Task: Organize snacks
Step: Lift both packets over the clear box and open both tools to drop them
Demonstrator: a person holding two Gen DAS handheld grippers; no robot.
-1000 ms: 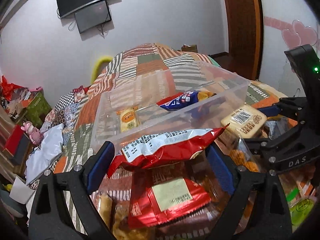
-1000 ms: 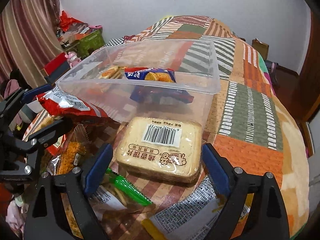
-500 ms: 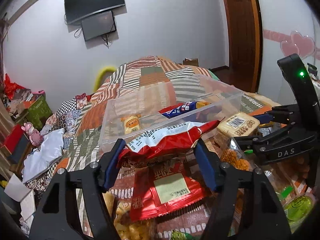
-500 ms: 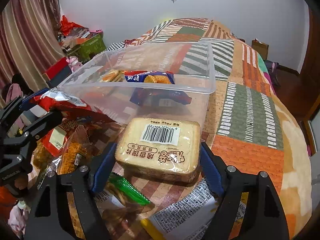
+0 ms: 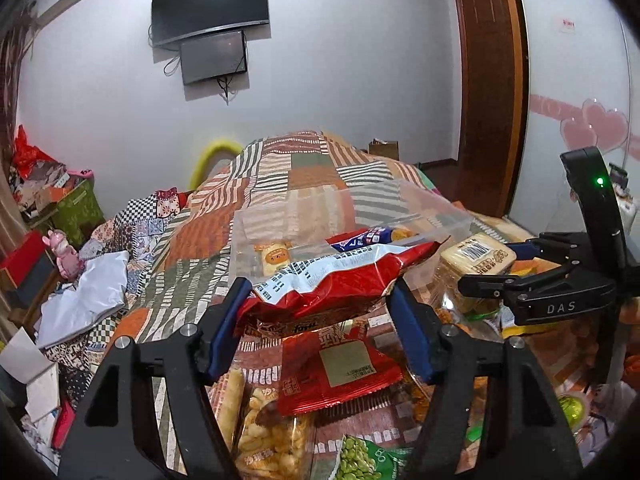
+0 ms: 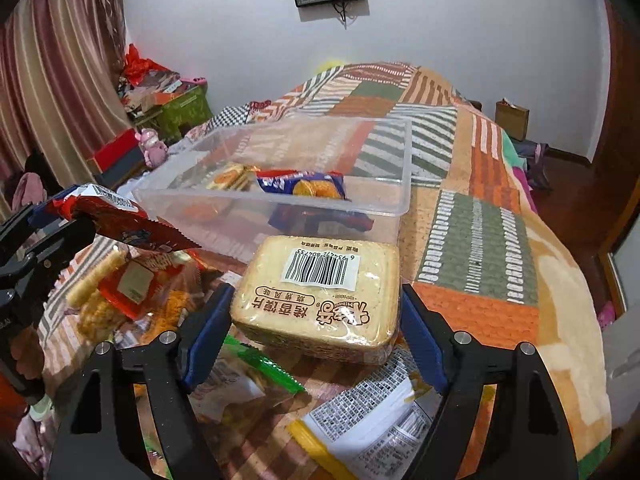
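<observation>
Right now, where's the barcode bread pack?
Right wrist view: bread pack sits between the right gripper fingers, just before the clear bin.

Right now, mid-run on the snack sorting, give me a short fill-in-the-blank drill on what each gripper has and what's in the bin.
1. The left gripper is shut on a crinkled snack bag whose main colour is ____.
2. The right gripper holds a pale rectangular pack with a ____ label on top.
3. The clear plastic bin sits on the patchwork ____.
4. Inside the bin lies a ____ biscuit packet beside a small yellow one.

Missing words: red; barcode; bedspread; blue
</observation>
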